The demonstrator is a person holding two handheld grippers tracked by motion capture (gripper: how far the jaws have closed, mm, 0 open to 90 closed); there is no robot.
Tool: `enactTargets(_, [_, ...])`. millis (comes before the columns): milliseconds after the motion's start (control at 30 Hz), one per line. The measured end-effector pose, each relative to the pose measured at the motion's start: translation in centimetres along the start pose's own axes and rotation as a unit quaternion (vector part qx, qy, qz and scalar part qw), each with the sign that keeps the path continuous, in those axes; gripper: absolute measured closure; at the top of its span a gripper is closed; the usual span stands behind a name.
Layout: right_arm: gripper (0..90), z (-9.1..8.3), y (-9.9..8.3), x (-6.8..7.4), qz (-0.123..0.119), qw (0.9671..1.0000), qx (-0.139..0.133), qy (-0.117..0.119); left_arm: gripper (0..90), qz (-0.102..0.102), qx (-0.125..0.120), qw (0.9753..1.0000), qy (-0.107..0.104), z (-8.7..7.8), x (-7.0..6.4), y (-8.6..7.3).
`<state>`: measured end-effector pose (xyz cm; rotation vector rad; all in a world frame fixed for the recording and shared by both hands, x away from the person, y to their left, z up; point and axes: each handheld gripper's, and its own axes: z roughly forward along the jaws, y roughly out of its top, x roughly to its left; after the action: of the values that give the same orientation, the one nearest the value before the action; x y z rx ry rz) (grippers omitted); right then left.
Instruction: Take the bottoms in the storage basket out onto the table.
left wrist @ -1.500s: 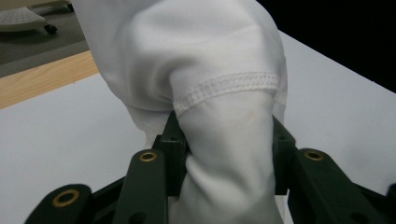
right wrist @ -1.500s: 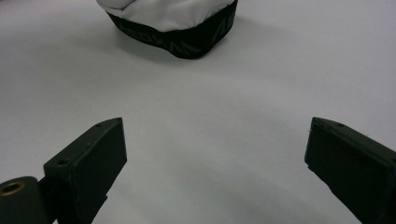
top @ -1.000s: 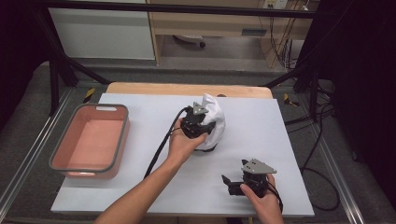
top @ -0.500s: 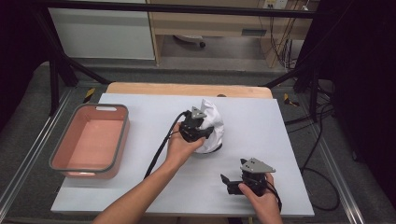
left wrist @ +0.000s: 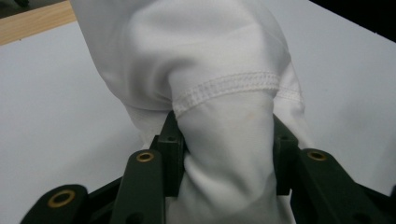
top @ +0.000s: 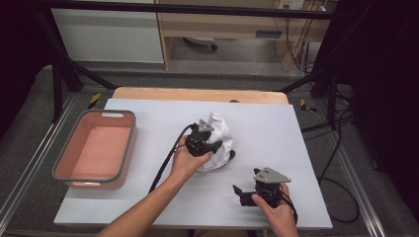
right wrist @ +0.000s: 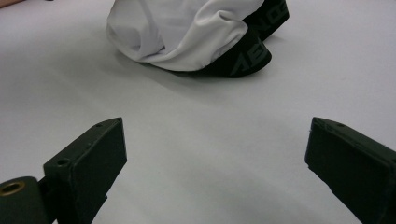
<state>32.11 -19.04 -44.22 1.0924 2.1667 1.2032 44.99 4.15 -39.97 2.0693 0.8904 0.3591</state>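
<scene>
**Left gripper clamped on the white garment**

We see the left gripper point(top: 213, 146) at mid-table, its jaws closed on a fold of the white garment point(top: 221, 134), just below a stitched hem point(left wrist: 233, 86). The garment sits bunched on the grey table point(top: 276, 128), with a black printed band point(right wrist: 252, 51) at its near edge. Our right gripper point(top: 238, 192) rests near the right front, jaws wide apart, holding nothing. A pink tray point(top: 126, 148) stands far left.
</scene>
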Motion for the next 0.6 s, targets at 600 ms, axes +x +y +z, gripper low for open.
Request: enactTargets(600, [5.6,0.1,-0.1,0.1,-0.006,1.0,0.006,-0.001,55.0,0.003,0.026,0.9997,0.001,0.5,0.2,-2.5])
